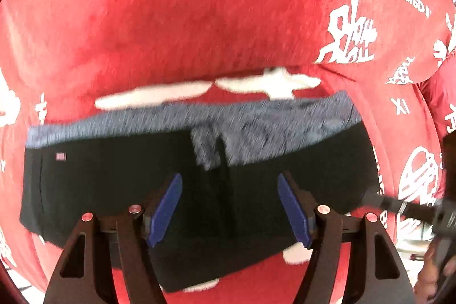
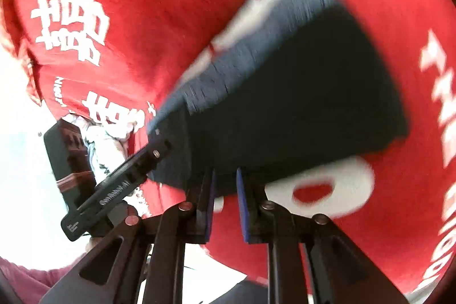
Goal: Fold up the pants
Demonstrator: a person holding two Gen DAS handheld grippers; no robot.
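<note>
Pants: dark, near-black folded pants (image 1: 119, 184) with a grey-blue fleecy band along the far edge lie flat in a compact rectangle on the cloth; a small pale label shows near the left end in the left wrist view; in the right wrist view the same pants (image 2: 299, 110) run up and to the right, blurred
Left gripper: the black left gripper (image 1: 229, 207) with blue pads hangs over the near middle of the pants; its jaws stand wide apart with nothing pinched between them; released
Right gripper: the black right gripper (image 2: 225, 207) sits at the near edge of the pants; its blue pads are close together with a narrow gap; whether cloth is caught between them I cannot tell
Cloth: a red fleecy cloth (image 1: 199, 4) printed with white characters and letters lies under the pants and fills both views
Person: a hand (image 1: 430, 272) shows at the lower right of the left view; a maroon sleeve (image 2: 31, 278) at the lower left of the right view
</note>
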